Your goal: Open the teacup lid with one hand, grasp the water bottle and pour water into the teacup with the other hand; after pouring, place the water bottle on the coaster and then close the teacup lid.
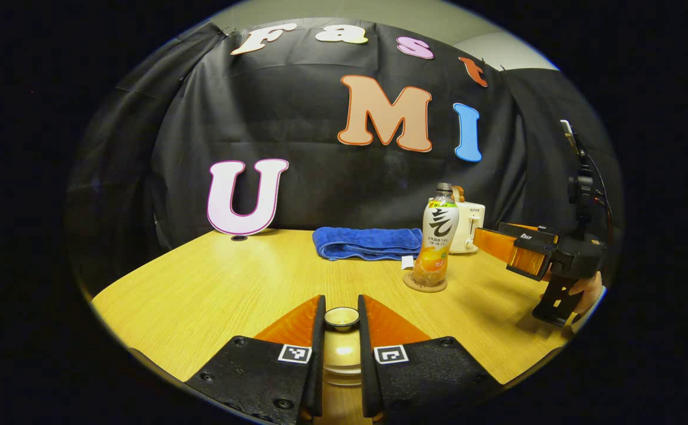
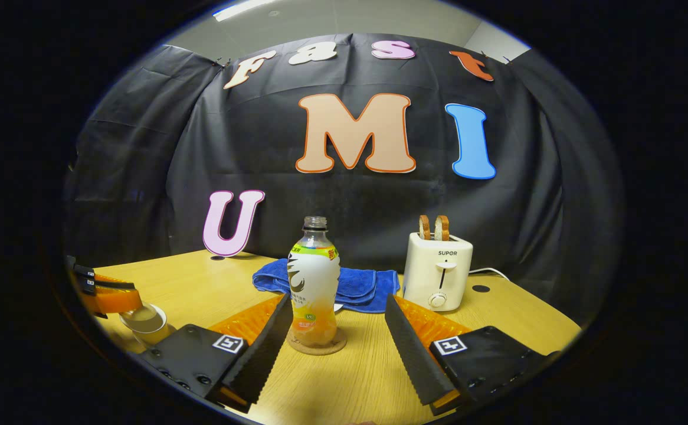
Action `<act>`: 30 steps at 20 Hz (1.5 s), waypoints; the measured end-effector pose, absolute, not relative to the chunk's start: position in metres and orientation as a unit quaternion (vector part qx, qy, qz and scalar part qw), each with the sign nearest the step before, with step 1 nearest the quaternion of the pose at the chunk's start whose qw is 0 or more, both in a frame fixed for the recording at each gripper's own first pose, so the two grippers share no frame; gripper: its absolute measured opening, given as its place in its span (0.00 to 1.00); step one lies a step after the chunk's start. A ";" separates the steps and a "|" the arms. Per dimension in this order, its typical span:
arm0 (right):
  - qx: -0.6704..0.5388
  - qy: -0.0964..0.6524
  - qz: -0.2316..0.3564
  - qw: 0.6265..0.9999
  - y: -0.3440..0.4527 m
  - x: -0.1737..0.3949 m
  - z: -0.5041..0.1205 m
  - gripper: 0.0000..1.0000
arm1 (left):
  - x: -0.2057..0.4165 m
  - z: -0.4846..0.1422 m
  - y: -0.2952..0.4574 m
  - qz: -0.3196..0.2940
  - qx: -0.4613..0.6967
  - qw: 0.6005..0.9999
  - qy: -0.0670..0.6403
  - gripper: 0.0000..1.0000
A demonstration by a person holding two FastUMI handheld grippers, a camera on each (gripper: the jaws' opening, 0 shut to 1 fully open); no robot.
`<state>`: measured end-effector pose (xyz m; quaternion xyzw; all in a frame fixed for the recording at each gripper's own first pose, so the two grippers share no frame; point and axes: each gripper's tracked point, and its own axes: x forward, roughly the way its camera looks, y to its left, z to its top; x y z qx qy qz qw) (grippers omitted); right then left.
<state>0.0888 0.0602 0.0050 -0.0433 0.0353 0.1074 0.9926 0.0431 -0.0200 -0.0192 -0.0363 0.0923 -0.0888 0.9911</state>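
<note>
While your left tool [image 1: 341, 321] clamps the one cream teacup lid knob [image 1: 341, 317], your right tool [image 2: 338, 327] stands spread around the single orange-drink plastic bottle [image 2: 313, 282] on its round cork coaster [image 2: 317, 345].

My left gripper [image 1: 341, 321] and right gripper [image 2: 338, 330] have black screw-studded bodies, each carrying square black-and-white coded markers.

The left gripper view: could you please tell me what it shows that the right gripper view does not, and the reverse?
Left gripper view offers: the knob of the teacup lid pinched between the left tool's fingers, and a hand holding the right tool. Right gripper view offers: toast slices in the toaster, and its open tool flanking the water bottle. Shared: the bottle on its coaster, the blue towel, the toaster, the wooden table.
</note>
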 end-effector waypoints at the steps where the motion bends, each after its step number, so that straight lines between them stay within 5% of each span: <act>1: -0.047 0.035 0.107 0.993 0.059 0.088 0.004 1.00 | 0.043 -0.020 -0.022 -0.090 -0.035 0.991 0.091 0.24; 7: -0.041 0.041 0.111 0.992 0.059 0.084 -0.001 0.94 | 0.045 -0.027 -0.029 -0.090 -0.028 0.991 0.094 0.26; 10: -0.031 0.046 0.115 0.992 0.061 0.078 -0.001 1.00 | 0.044 -0.024 -0.028 -0.086 -0.021 0.992 0.089 0.31; 11: -0.027 0.047 0.117 0.992 0.063 0.076 -0.001 0.94 | 0.044 -0.022 -0.029 -0.084 -0.020 0.993 0.084 0.34; 14: -0.023 0.045 0.116 0.992 0.063 0.065 0.002 1.00 | 0.041 -0.006 -0.024 -0.072 -0.011 0.996 0.058 0.87; 15: -0.020 0.042 0.116 0.992 0.065 0.059 0.003 1.00 | 0.040 -0.001 -0.022 -0.068 -0.006 0.996 0.049 0.95; 18: -0.008 0.035 0.119 0.992 0.068 0.039 0.007 0.94 | 0.036 0.009 -0.018 -0.056 -0.001 0.998 0.030 0.98; 30: -0.002 0.036 0.098 0.994 0.061 -0.010 -0.008 0.94 | 0.019 0.023 -0.011 -0.033 -0.011 0.999 0.001 0.98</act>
